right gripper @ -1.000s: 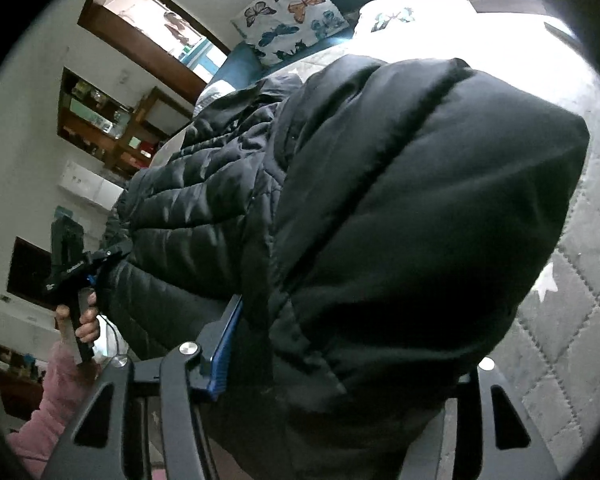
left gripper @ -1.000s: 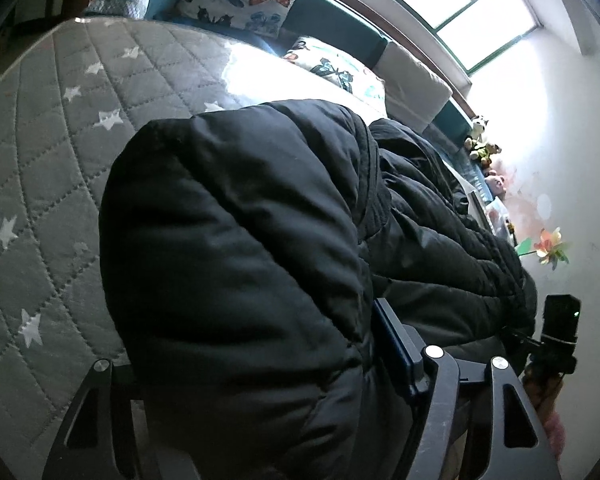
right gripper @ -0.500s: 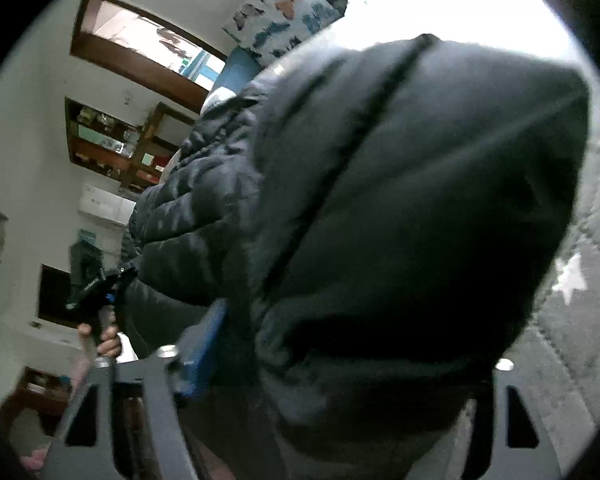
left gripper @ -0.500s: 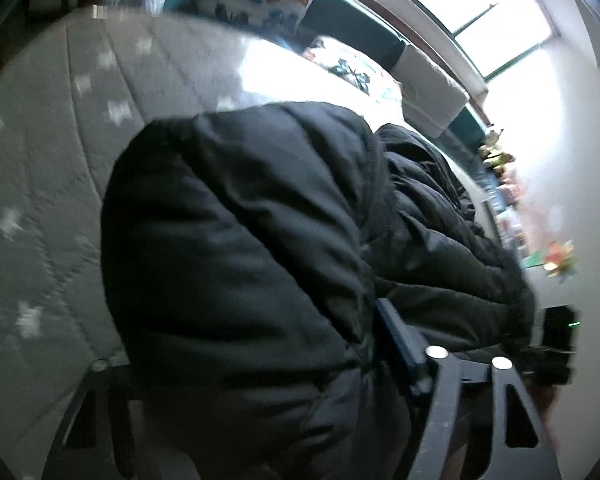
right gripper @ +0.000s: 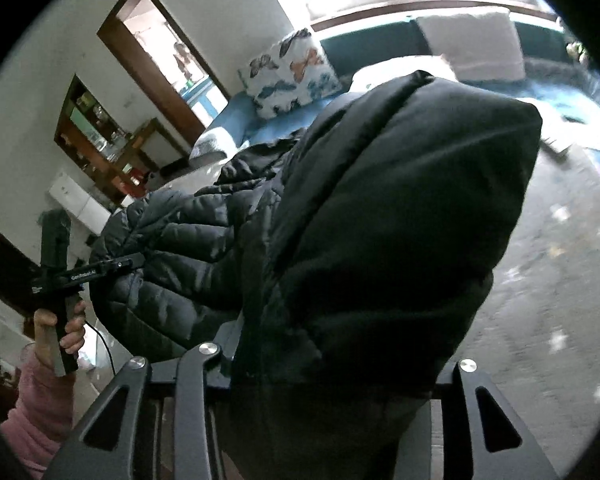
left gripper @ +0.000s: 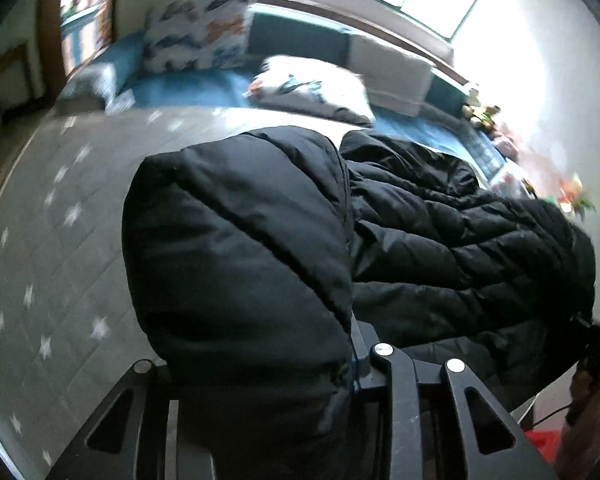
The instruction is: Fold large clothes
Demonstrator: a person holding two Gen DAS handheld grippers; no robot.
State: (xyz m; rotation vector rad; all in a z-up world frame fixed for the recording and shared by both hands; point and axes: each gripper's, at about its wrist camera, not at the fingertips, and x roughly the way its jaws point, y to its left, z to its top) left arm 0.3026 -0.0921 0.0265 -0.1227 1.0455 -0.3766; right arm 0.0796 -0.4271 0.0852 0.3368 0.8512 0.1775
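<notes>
jacket: black puffer jacket (left gripper: 440,240), bulk lying on the grey star-quilted bedcover (left gripper: 52,208), near edge bunched up in both tools
left gripper (left gripper: 260,392): clamped on a fat puffy fold at the jacket's left end; jaws have just been closing, fabric fills the gap
right gripper (right gripper: 324,384): clamped on the matching fold at the right end; jaws also just been closing, fabric packed between them
hands: left hand (right gripper: 60,328) on its tool handle, pink sleeve below it, seen from the right wrist view
long axis: the held edge runs side to side, tool to tool; the rest of the jacket trails away from both grippers toward the butterfly cushion (left gripper: 196,36) and window
key relation: both grips sit on the near edge, free bulk lies straight ahead of both; neither hand clearly nearer
step (judgement): near edge lifted, likely to carry forward over the body
needs: both ends travel level and together, or the fold skews
risk: slick padded fabric could slide out of the pads
</notes>
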